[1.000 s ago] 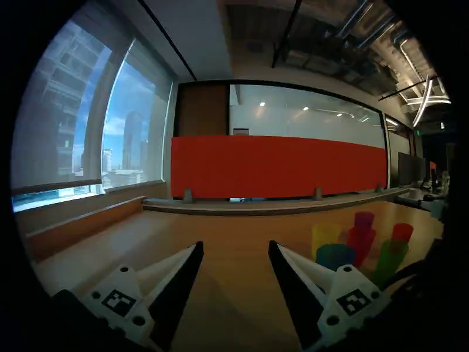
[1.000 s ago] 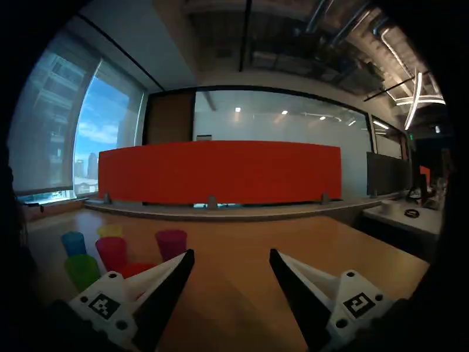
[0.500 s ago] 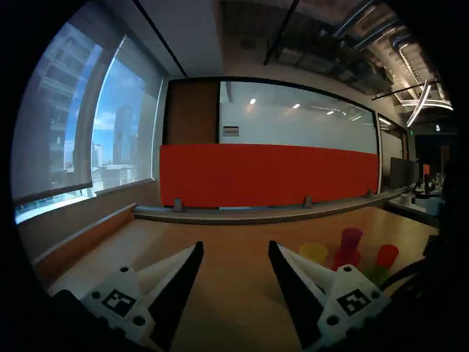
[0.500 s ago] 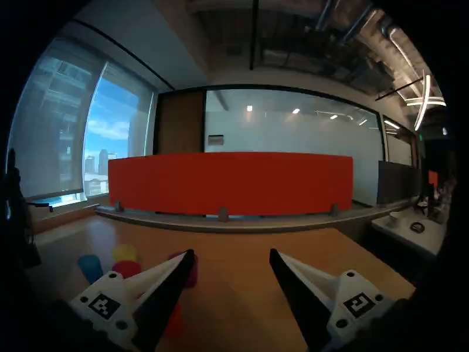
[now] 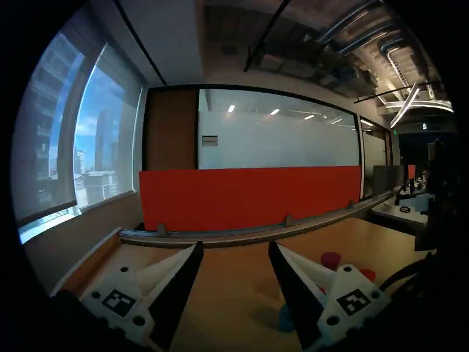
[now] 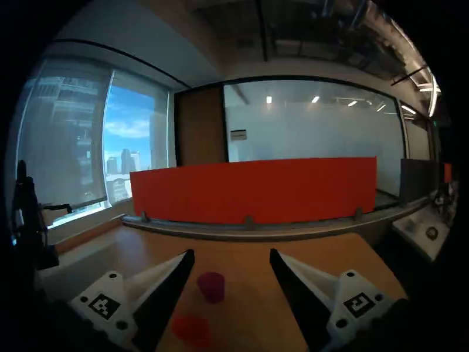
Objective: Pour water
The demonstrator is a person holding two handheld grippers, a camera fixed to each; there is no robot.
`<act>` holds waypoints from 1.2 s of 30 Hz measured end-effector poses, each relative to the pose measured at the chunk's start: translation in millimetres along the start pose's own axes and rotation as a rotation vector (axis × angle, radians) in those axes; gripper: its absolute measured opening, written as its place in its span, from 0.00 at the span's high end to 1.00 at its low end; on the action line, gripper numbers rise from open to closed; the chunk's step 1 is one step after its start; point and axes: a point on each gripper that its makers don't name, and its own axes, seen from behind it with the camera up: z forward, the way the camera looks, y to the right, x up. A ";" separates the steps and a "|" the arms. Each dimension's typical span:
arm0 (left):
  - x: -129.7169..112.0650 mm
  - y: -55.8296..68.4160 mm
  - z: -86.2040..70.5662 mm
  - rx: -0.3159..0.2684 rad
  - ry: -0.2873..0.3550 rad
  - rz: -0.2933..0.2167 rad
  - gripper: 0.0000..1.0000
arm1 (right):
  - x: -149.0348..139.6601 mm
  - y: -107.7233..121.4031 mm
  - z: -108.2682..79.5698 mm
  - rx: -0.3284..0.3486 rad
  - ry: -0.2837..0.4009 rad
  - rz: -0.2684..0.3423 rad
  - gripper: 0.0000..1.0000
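- On the surface (image 6: pixel 328 258), the far cup (image 6: pixel 211 286) stands behind the near cup (image 6: pixel 190 327), slightly to its right and apart from it.
- The divider panel (image 6: pixel 252 190) runs along the surface's far edge.
- The window (image 6: pixel 132 158) lies left, beyond the divider panel.

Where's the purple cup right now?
In the right gripper view, the purple cup stands on the wooden table between the open fingers, just beyond the red cup.

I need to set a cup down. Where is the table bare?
Bare table lies between the purple cup and the red divider, and right of that cup. It is crowded where the purple cup and red cup stand together.
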 end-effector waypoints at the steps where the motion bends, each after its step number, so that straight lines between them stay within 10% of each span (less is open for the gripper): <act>1: 3.4 1.5 0.5 -0.008 0.002 -0.001 0.19 | 2.8 -2.1 -0.1 0.011 0.000 0.003 0.01; 36: 12.5 62.2 5.7 -0.391 -0.024 0.007 0.18 | 24.4 -105.5 -27.7 0.503 -0.002 -0.139 0.01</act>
